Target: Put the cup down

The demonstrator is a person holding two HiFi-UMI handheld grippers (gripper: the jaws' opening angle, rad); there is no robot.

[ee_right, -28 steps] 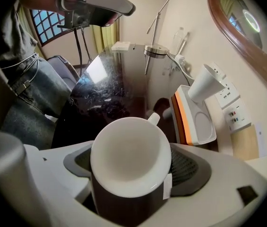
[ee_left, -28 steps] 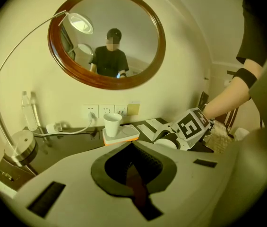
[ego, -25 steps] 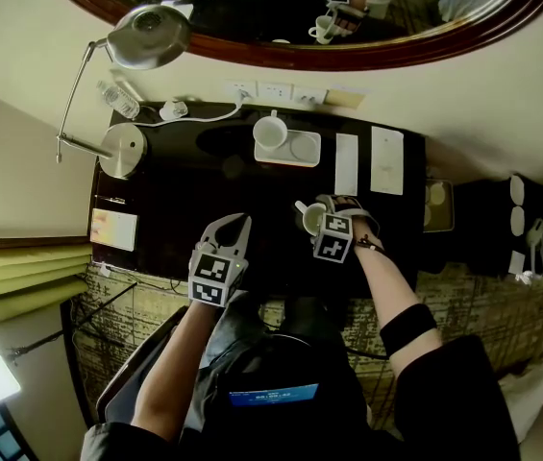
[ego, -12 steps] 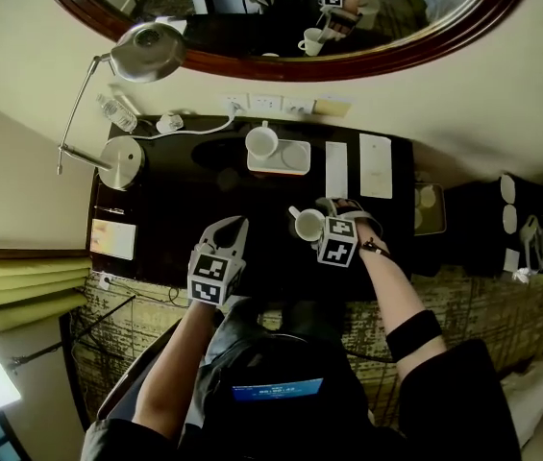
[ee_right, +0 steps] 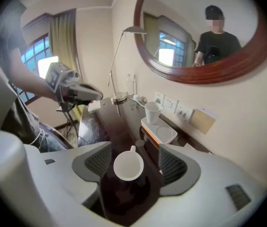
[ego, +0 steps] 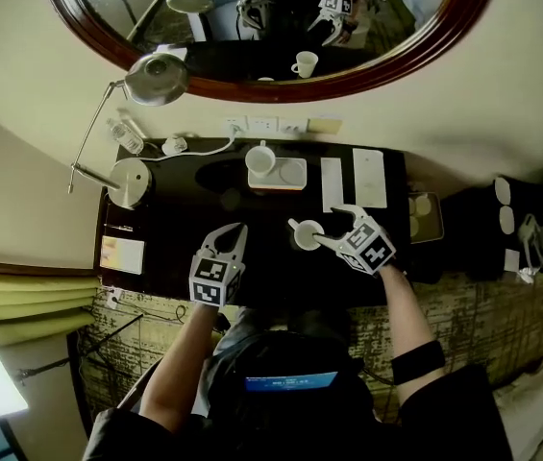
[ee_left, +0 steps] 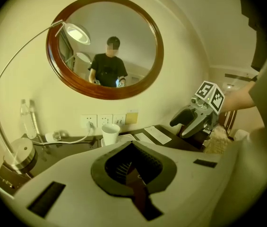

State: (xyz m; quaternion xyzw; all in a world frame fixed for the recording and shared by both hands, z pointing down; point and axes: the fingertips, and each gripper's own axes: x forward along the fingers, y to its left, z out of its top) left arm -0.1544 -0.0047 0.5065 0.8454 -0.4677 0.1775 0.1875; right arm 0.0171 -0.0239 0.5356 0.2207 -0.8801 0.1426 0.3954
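- Cup (ego: 306, 234) stands upright on the surface (ego: 185, 209), on the person's side of the tray (ego: 292, 174).
- Right gripper (ego: 333, 227): fingers apart, just been closing; the cup shows between them, untouched.
- Left gripper (ego: 235, 230): fingers together, empty.

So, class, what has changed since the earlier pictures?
The right gripper has let go of the cup and lifted away; its jaws have just been closing, the cup seen between them untouched on the desk. The left gripper stayed shut and still; the second cup stayed on its tray.
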